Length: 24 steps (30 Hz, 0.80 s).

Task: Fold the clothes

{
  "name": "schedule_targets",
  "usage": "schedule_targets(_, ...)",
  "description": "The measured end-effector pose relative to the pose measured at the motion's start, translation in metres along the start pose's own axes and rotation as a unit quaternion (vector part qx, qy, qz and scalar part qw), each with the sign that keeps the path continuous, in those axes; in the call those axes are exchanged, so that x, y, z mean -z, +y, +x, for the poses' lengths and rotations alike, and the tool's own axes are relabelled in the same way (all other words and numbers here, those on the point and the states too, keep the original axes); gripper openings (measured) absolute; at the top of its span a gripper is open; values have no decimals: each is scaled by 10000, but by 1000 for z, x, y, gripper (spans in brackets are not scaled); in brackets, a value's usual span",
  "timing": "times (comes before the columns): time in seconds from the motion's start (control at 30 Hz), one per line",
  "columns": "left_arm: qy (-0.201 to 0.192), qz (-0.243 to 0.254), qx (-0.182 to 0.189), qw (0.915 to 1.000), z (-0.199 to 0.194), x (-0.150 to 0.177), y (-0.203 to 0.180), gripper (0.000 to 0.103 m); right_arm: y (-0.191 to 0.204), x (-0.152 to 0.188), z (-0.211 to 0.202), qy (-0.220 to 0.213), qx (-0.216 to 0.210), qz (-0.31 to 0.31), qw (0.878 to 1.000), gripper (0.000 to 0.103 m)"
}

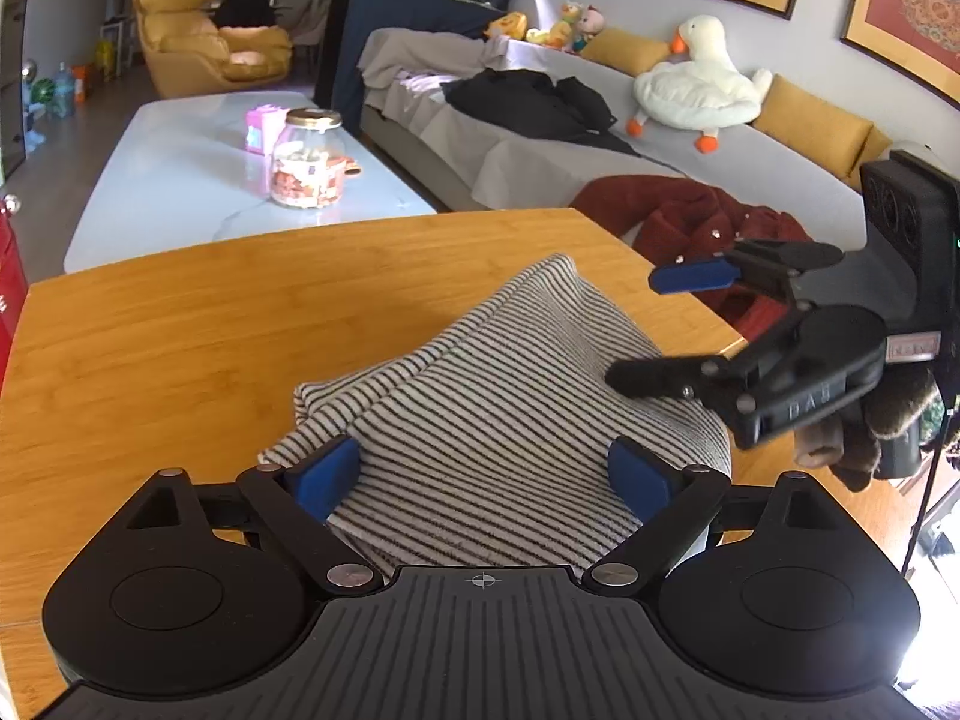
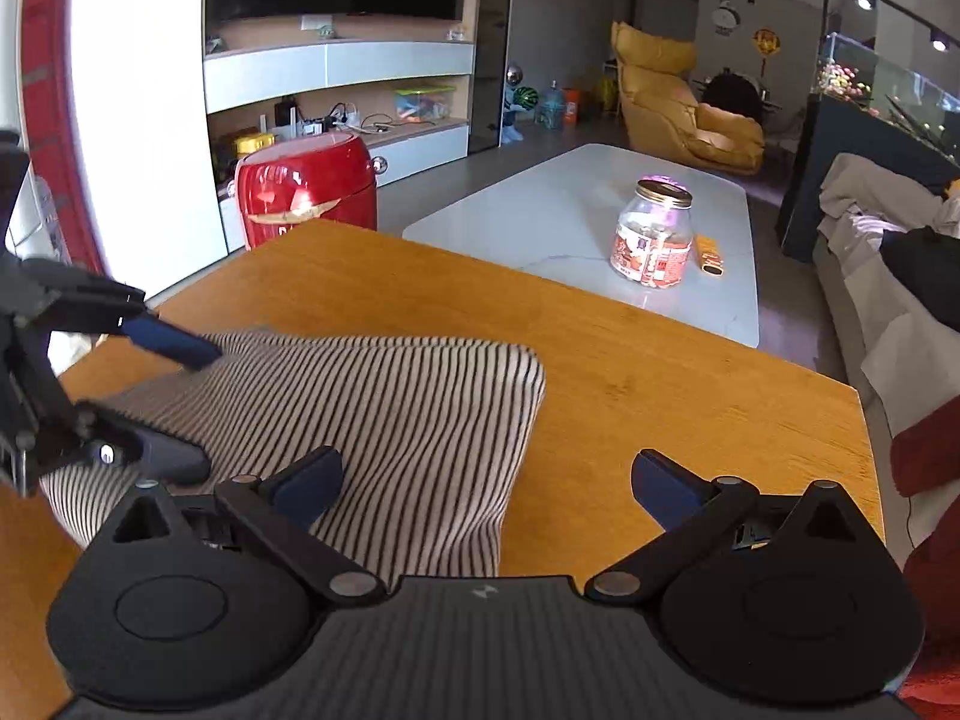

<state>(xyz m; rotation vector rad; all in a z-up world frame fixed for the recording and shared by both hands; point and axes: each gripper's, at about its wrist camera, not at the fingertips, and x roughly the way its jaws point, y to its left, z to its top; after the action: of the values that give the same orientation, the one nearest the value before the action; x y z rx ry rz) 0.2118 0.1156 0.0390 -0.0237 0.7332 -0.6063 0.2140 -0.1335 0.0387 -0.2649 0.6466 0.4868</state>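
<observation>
left claw (image 1: 483,474): gaping wide, hovering over striped garment (image 1: 510,420) | right claw (image 2: 486,483): spread wide, gripping nothing, straddling the garment's edge | garment: lying folded on wooden desk (image 1: 180,330) beneath both claws

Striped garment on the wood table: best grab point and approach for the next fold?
Probably the far rounded corner of the striped garment, where it lies thick and bunched above the table. Bring the open right gripper in from the right, low along the wood, one finger under the edge.
</observation>
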Motion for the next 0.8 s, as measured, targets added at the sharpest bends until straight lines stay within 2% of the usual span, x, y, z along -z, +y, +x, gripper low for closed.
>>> schedule_targets(0.17, -28, 80, -65, 9999, 6, 0, -3, 96, 2, 9, 11, 58, 111, 395, 9991, 103)
schedule_targets(0.3, -128, 121, 12, 9998, -1, -5, -6, 96, 6, 12, 8, -10, 235, 291, 9993, 103)
schedule_targets(0.6, -414, 260, 257, 9985, -22, -16, -14, 96, 6, 21, 4, -104, 335, 571, 9978, 103)
schedule_targets(0.8, -561, 231, 202, 9980, -22, -27, -12, 96, 15, 18, 2, -84, 589, 406, 9974, 103)
